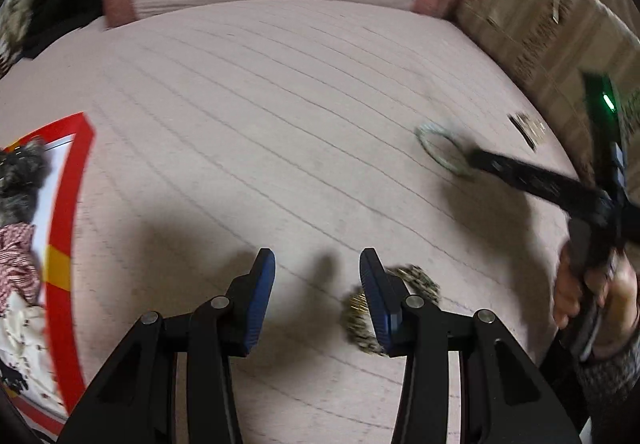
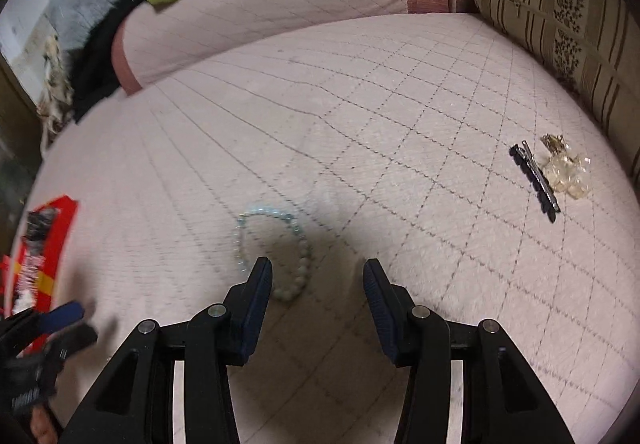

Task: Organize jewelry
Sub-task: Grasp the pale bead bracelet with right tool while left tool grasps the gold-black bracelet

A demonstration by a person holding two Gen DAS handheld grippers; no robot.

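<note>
Both grippers empty over the quilt.
Right gripper open; bead bracelet at eleven o'clock, touching its left finger.

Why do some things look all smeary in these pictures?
Left wrist view: the right hand-held gripper and the bracelet streak with motion. Right wrist view: the red box smears, while the hair clip stays sharp; fisheye bends the quilt lines.
</note>
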